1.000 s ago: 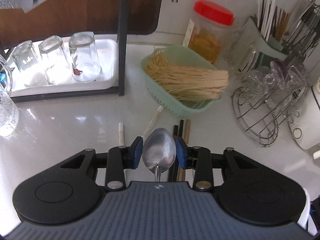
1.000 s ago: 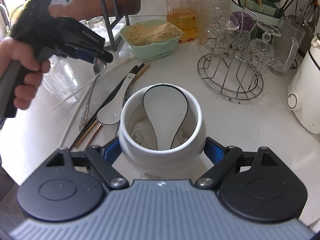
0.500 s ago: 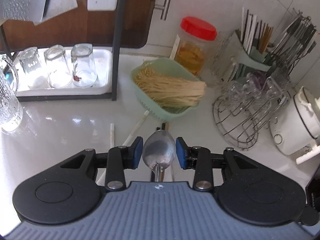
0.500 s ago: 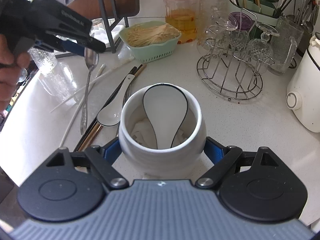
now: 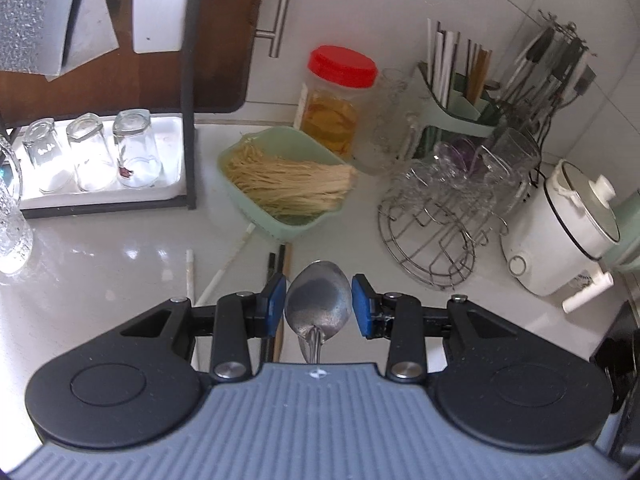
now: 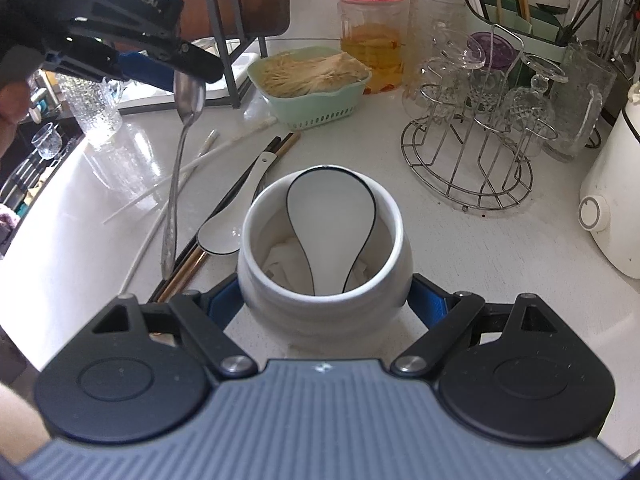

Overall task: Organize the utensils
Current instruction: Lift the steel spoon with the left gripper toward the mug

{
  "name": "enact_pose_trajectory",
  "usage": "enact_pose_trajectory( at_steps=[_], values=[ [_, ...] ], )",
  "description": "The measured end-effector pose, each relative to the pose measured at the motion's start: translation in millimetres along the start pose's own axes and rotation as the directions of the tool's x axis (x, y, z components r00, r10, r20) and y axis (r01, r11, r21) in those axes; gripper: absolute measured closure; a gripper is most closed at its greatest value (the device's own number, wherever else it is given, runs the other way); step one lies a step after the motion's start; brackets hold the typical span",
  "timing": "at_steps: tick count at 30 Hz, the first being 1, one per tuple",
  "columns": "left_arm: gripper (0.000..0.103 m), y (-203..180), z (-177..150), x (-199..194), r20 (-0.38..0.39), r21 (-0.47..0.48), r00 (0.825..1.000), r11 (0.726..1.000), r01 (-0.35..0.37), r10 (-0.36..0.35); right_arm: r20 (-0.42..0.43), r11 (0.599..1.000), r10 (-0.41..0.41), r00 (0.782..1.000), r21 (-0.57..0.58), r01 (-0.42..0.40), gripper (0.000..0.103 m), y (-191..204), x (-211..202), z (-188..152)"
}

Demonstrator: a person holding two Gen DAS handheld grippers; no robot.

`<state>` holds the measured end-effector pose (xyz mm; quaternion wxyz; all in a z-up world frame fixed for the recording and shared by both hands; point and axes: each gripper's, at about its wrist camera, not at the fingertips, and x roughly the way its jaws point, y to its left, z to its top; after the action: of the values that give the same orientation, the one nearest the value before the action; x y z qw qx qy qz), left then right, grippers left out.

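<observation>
Right wrist view: your right claw (image 6: 322,304) has its pads against both sides of the white crock (image 6: 322,276), standing near on the table (image 6: 480,248).
Done: one black-rimmed ladle (image 6: 332,216) already stands in the crock.
Left claw (image 5: 319,306): closed on the metal spoon (image 5: 319,300) by its bowl; handle hangs clear, left of the crock.
Left to do: white spoon (image 6: 224,232) and chopsticks (image 6: 240,188) lie on the table, left of the crock.
</observation>
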<state>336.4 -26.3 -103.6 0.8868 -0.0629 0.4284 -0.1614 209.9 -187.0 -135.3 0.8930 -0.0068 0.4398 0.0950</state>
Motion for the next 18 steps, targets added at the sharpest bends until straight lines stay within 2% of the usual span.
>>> enact_pose_trajectory(
  at_steps=[5,12,18],
  values=[
    [0.062,-10.3,0.2,-4.0,-0.011,0.038,1.0,0.999,0.007,-0.006,0.012,1.0,0.002,1.0,0.004,-0.002,0.013,0.8,-0.2,-1.7],
    [0.062,-28.2,9.5,-18.5,0.014,0.09,1.0,0.996,0.022,-0.023,0.004,1.0,-0.022,1.0,-0.004,0.022,0.013,4.9,1.1,-0.9],
    [0.062,-38.8,10.7,-30.9,0.013,0.093,0.999,0.995,0.04,-0.041,0.002,1.0,-0.024,1.0,0.002,0.024,0.013,4.5,1.1,-0.7]
  ],
)
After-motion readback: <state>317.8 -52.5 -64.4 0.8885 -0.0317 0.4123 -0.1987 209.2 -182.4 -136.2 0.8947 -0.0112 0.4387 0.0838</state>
